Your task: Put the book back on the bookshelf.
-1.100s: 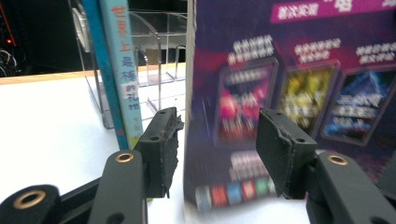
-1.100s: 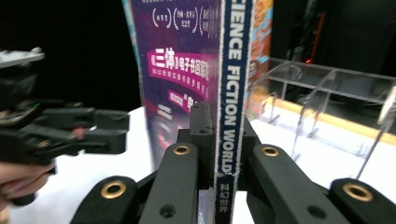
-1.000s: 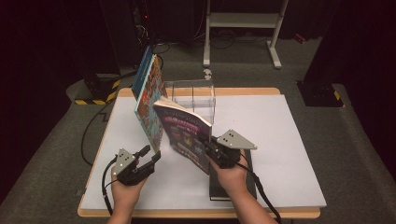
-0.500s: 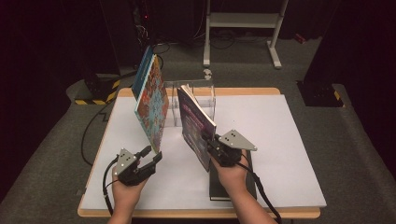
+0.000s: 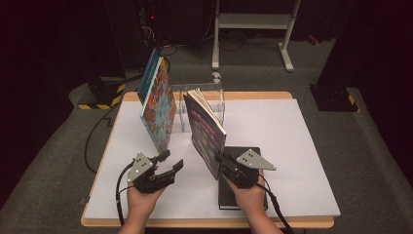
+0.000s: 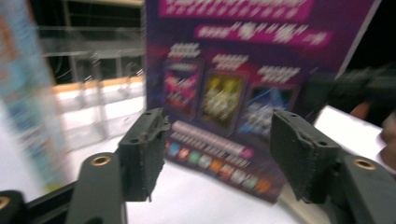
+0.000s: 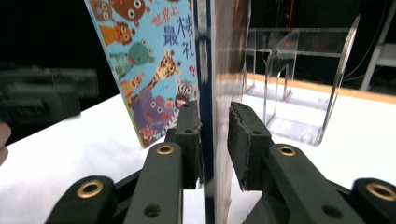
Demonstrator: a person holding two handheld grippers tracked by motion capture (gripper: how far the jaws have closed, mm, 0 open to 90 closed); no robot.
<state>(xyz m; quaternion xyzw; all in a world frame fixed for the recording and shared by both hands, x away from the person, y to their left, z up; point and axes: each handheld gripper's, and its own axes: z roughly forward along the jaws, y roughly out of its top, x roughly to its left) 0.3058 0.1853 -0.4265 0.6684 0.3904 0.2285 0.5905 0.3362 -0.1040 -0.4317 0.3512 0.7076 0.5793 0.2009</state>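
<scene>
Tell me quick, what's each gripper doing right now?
Left gripper: open, holding nothing, fingers spread wide toward the purple book.
Right gripper: shut on the purple book's edge, keeping it upright.

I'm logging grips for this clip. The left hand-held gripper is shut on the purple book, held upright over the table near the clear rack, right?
Not quite: the right hand-held gripper is the one shut on the purple book, as the right gripper view shows. The left hand-held gripper is open. The book does stand upright over the table near the clear rack.
</scene>
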